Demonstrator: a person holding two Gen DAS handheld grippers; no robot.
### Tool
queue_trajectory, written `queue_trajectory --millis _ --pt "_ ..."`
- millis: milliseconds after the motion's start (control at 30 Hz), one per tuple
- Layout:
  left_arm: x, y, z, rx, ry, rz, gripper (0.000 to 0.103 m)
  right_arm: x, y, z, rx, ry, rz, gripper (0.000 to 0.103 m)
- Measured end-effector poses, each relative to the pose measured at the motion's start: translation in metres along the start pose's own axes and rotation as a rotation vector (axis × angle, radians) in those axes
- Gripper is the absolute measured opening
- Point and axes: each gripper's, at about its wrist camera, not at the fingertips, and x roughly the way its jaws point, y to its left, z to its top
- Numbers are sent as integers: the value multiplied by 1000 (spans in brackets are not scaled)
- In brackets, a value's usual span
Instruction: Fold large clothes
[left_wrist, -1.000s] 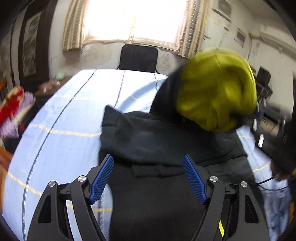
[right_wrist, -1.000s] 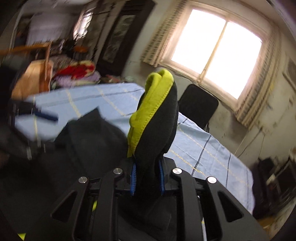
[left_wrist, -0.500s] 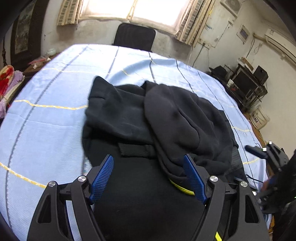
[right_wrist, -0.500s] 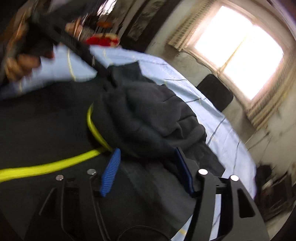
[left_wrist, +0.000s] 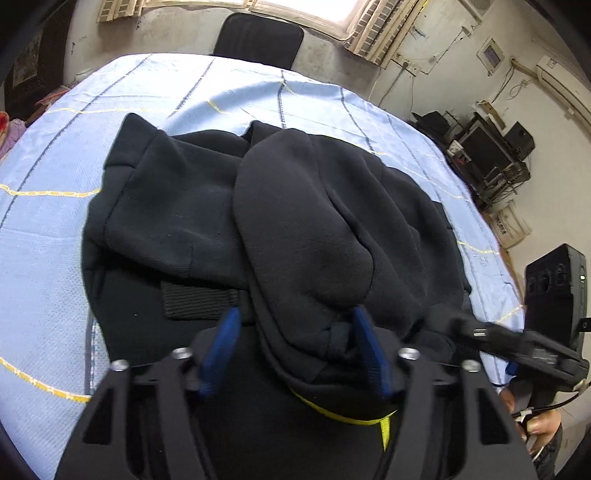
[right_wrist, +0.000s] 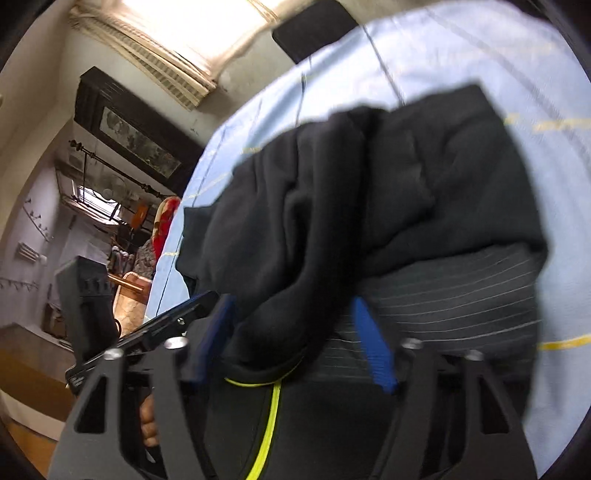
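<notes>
A black hooded garment (left_wrist: 207, 206) with yellow-green trim (left_wrist: 343, 417) lies folded on the light blue tablecloth (left_wrist: 48, 229). Its hood (left_wrist: 306, 236) is laid back over the body, dark side up. My left gripper (left_wrist: 295, 350) is open, its blue pads on either side of the hood's near edge, not closed on it. My right gripper (right_wrist: 291, 339) is open too, its pads astride the same hood edge (right_wrist: 280, 295). It also shows at the right of the left wrist view (left_wrist: 517, 347). The sleeves are folded in over the body.
A black chair (left_wrist: 258, 37) stands at the table's far end under the window. Electronics shelves (left_wrist: 487, 155) are at the right wall. A red bundle (right_wrist: 166, 221) lies on furniture beyond the table's left side.
The right gripper laid the hood down onto the garment, dark side up, and let go. Both grippers have dropped closer to the hood's near edge; the left jaws stand somewhat narrower.
</notes>
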Motion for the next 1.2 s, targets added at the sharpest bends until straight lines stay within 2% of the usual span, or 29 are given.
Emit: queue_trajectory --millis 67,100,133,233,300,400,500,567,600,633,700,733,833,933,1000,1100,1200 --pt "-7 -3 -3 22 -23 18 31 4 1 0 -4 6 19 12" --pt "-15 -5 -5 30 -43 4 25 0 3 1 -18 -12 23 11" --pt "-21 -6 -4 35 -57 2 10 -7 9 0 -41 -29 23 11" --pt "-38 -13 -7 62 -101 -2 10 -31 25 -4 -133 -99 2 10" --pt "-30 -12 -10 64 -77 12 11 -29 21 -4 -120 -84 -7 10" --pt "-6 -4 -19 36 -11 52 12 -4 5 -7 -84 -32 -77 11" --pt "-7 0 -20 38 -19 65 20 -1 -7 -9 -55 -23 -52 12" --pt "-13 -1 -19 41 -31 80 25 -5 -7 -7 -48 -25 -58 19" --pt "-22 -4 -18 51 -51 86 25 -13 -7 -9 -56 -43 -64 25" --pt "-30 -7 -17 64 -78 101 23 -21 -7 -9 -68 -68 -69 25" --pt "-47 -17 -13 103 -138 131 27 -44 4 -8 -115 -144 -93 25" --pt "-53 -22 -10 118 -157 128 30 -55 12 -6 -144 -185 -108 25" --pt "-57 -41 3 162 -183 119 33 -68 32 3 -206 -233 -130 25" --pt "-45 -55 13 186 -198 142 33 -61 46 14 -239 -246 -150 24" --pt "-30 -54 17 169 -182 126 33 -46 52 21 -243 -228 -133 23" --pt "2 -46 20 146 -140 153 33 -21 45 31 -218 -196 -142 22" --pt "30 -38 15 159 -99 194 32 1 17 32 -162 -143 -180 21"
